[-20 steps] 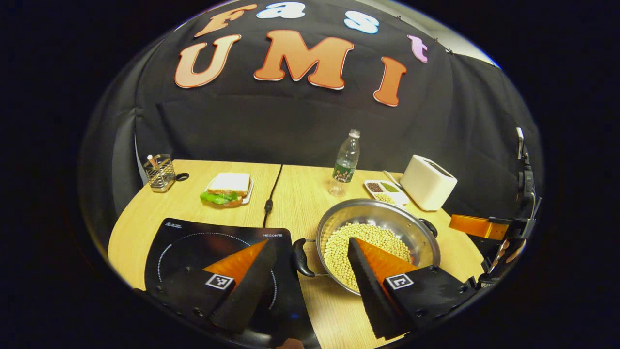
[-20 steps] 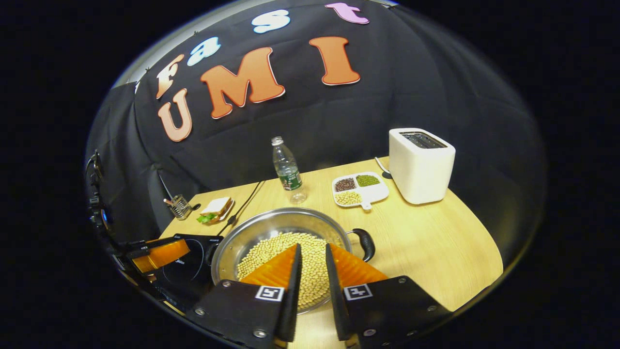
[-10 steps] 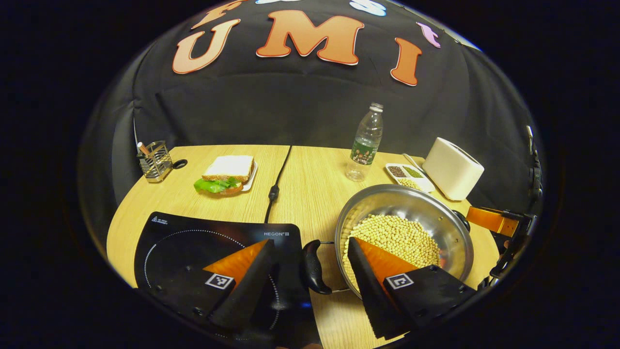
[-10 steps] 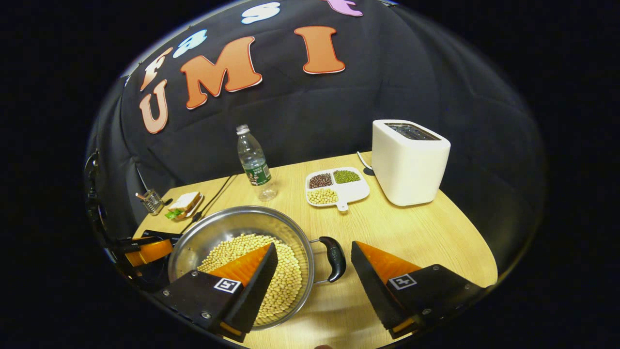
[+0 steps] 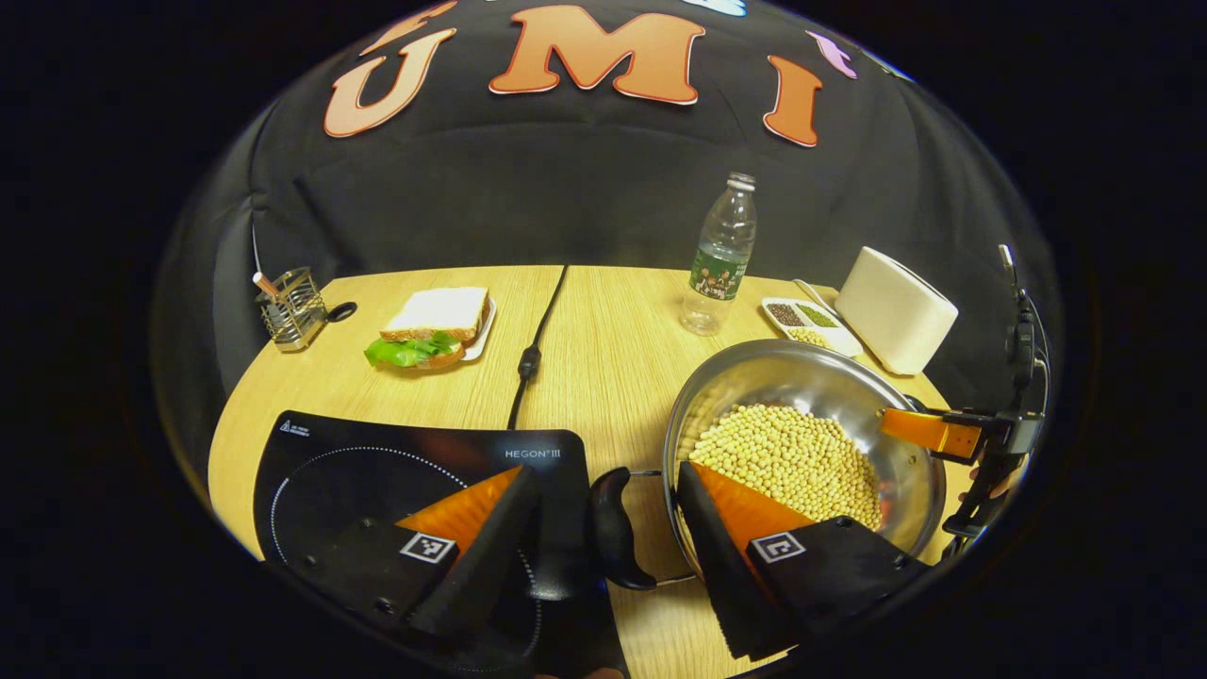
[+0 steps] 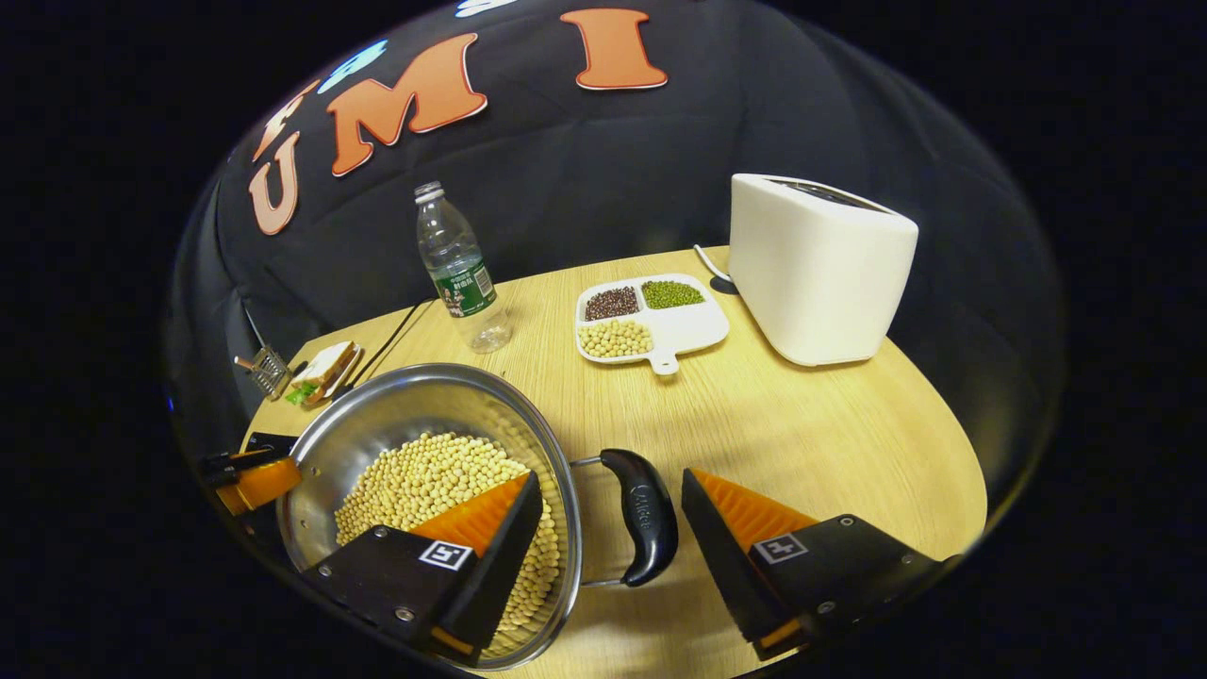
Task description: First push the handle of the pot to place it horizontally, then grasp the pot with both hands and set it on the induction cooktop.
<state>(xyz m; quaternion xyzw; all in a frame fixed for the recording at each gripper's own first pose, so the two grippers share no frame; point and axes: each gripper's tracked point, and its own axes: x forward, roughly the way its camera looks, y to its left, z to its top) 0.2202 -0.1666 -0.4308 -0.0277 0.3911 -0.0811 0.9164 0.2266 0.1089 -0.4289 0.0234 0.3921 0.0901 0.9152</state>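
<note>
Left gripper (image 5: 603, 514): jaws spread wide, straddling the pot's left handle (image 5: 615, 541), not touching it. Pot (image 5: 754, 372) sits on worktop (image 5: 603, 349) at 3 o'clock of the induction cooktop (image 5: 396, 453), just beside its edge, not on it. Steel, filled with soybeans (image 5: 787, 457). Handles lie level, 1 at each side.

Right gripper (image 6: 608, 528): jaws spread wide, 1 finger over the beans inside the rim, the other over bare worktop, right handle (image 6: 643, 514) between them, untouched. Seen from the left gripper view at 3 o'clock, hovering at the pot's far rim. In the right gripper view, left gripper at 9 o'clock beyond the pot.

Elsewhere on worktop: water bottle (image 5: 721, 253) at 12 o'clock of pot, upright. Divided white dish (image 6: 651, 316) with 3 kinds of grain between bottle and white toaster (image 6: 816, 269). Sandwich (image 5: 432, 325) with lettuce on a small plate at 12 o'clock of cooktop. Wire holder (image 5: 290, 306) at far 10 o'clock. Black cord (image 5: 533, 344) running from cooktop to back edge.
</note>
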